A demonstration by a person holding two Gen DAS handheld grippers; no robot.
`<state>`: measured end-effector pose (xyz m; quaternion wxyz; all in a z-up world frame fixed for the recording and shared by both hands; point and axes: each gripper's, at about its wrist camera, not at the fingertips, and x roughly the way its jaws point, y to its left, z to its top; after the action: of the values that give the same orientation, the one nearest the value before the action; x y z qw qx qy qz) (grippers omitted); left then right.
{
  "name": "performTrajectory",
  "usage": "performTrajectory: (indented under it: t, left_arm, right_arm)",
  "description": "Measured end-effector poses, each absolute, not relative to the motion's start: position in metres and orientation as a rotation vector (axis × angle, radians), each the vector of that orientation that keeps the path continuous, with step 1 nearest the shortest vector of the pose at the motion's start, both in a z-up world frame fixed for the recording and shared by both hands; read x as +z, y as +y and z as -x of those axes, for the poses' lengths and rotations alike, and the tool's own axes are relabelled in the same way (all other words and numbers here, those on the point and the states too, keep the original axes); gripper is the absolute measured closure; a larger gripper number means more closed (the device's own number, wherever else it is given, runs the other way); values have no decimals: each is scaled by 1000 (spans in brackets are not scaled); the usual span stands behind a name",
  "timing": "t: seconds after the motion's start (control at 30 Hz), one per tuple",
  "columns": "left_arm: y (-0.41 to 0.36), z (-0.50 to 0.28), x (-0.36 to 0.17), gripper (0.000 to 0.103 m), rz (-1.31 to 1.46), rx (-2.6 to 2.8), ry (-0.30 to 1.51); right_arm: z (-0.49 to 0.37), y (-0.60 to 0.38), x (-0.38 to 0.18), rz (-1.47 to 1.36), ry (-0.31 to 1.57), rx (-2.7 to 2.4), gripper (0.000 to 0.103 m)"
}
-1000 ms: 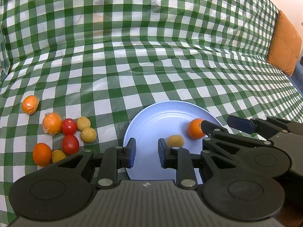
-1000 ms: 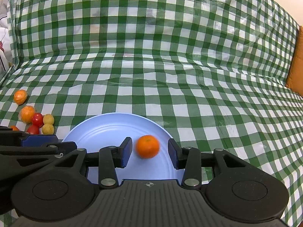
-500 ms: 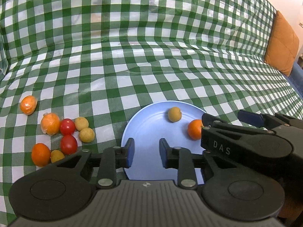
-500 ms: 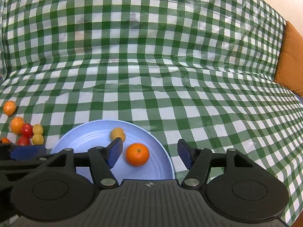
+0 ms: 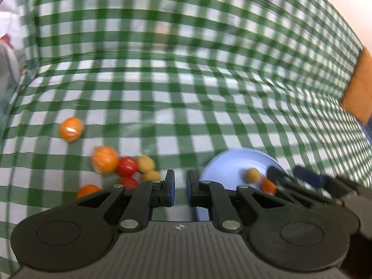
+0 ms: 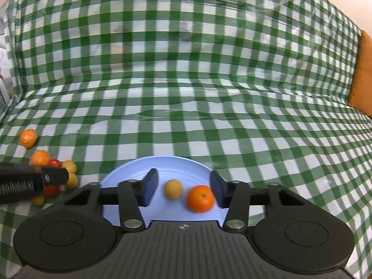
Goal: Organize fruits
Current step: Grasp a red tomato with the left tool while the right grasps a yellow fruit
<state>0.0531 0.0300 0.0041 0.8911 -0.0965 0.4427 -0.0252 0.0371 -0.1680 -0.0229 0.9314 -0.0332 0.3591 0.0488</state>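
Note:
A light blue plate (image 6: 176, 162) (image 5: 234, 162) lies on the green checked cloth and holds a small yellow fruit (image 6: 173, 189) (image 5: 253, 175) and an orange mandarin (image 6: 200, 198) (image 5: 268, 185). My right gripper (image 6: 183, 189) is open and empty, its jaws either side of both fruits above the plate. My left gripper (image 5: 180, 187) is open and empty, its jaws a narrow gap apart, between the plate and a cluster of loose fruit: oranges (image 5: 105, 159), red tomatoes (image 5: 127, 166) and yellow fruits (image 5: 146, 162). The left wrist view is blurred.
A lone wrapped orange (image 5: 71, 129) (image 6: 28, 137) lies left of and beyond the cluster. The cloth rises up a backrest behind. An orange cushion (image 5: 359, 88) (image 6: 362, 74) stands at the far right. The left gripper's arm (image 6: 28, 181) shows at the right wrist view's left edge.
My left gripper has swung left, from over the plate to the gap beside the fruit cluster. The yellow fruit, dropped earlier, has rolled and rests beside the mandarin. The right gripper drew back slightly.

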Motion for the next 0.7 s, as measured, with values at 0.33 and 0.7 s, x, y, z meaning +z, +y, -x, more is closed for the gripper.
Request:
performTrajectory:
  t: [0.33,0.7]
  left_arm:
    - [125,-68,8,92,410,133,951]
    - [159,-72,-8,92,513,157,1017]
  right_arm:
    - [-30,-126,-16,22,689,255,68]
    - [-35,-84,-35,-36,744,391,68]
